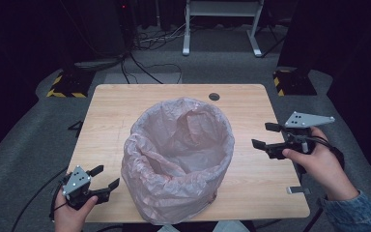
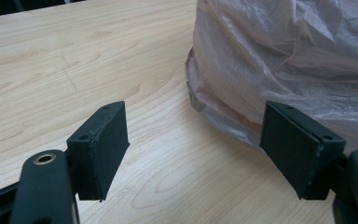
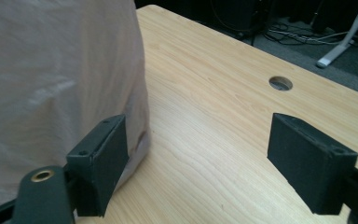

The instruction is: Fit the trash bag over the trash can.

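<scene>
- Pink plastic bag (image 1: 178,159) — translucent, lining a round bin and folded down over its rim; mouth open upward, film crumpled inside. It stands on the near half of the wooden table (image 1: 111,111), roughly mid-width, its base close to the near edge.
- In the left gripper view the bag (image 2: 289,60) hangs down over the bin's wall almost to the tabletop; a dark strip of the bin's base (image 2: 195,100) shows under the film.
- Left gripper (image 1: 103,177): at the table's near left corner, held in the person's left hand (image 1: 70,212), pointing right toward the bag. Jaws spread wide, nothing between them; its own view shows bare tabletop (image 2: 51,70) in the gap, the bag just beyond the right-hand jaw and not touching it.
- Right gripper (image 1: 264,136): at the right side of the table, held in the right hand (image 1: 319,166), pointing left at the bag's side — apart from it. Jaws wide, empty. In its own view the bag (image 3: 60,79) rises behind the left-hand jaw; whether they touch, cannot tell.
- Grey three-cornered plate (image 1: 306,119) rides on top of the right gripper.
- Round cable hole (image 1: 214,96) near the table's far edge, seen also past the right gripper's jaws (image 3: 280,83).
- Far of the table: grey carpet floor (image 1: 212,65), loose cables (image 1: 149,41), white desk legs (image 1: 222,29).
</scene>
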Tool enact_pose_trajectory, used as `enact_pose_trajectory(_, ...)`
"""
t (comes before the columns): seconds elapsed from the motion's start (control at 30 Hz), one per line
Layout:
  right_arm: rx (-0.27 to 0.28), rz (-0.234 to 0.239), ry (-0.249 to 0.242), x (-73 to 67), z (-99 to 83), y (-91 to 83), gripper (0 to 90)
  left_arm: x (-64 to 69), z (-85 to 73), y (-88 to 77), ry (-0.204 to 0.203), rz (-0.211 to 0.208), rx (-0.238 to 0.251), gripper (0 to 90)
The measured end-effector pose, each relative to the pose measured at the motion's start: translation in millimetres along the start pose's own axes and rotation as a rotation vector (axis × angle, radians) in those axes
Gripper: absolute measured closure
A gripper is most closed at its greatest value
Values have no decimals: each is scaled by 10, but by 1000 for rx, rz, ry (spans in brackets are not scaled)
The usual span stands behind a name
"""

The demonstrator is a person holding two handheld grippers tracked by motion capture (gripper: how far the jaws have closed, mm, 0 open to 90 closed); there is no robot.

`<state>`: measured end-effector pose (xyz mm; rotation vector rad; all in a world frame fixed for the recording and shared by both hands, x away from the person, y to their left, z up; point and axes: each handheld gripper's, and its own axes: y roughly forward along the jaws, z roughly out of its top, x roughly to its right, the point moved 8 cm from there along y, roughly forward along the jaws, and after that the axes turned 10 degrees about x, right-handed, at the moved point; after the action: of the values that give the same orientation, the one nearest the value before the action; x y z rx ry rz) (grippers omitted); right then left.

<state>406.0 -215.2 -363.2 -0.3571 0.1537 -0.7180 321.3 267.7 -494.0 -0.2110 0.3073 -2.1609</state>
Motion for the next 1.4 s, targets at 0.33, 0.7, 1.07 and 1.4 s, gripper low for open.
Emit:
enact_pose_trajectory(0.33, -40, -42, 35, 127, -420, 64, 194, -3, -49, 22, 8, 2, -19, 234)
enact_pose_trajectory(0.7, -66, -66, 83, 184, -807, 143, 193, -29, -101, 25, 10, 12, -34, 233)
enact_pose_trajectory(1.07, -107, -79, 120, 217, -1228, 171, 189, -18, -166, 99, 9, 1, -58, 233)
enact_pose_trajectory(1.4, -141, -107, 155, 254, -1602, 178, 179, -47, -252, 142, -2, 16, -96, 238)
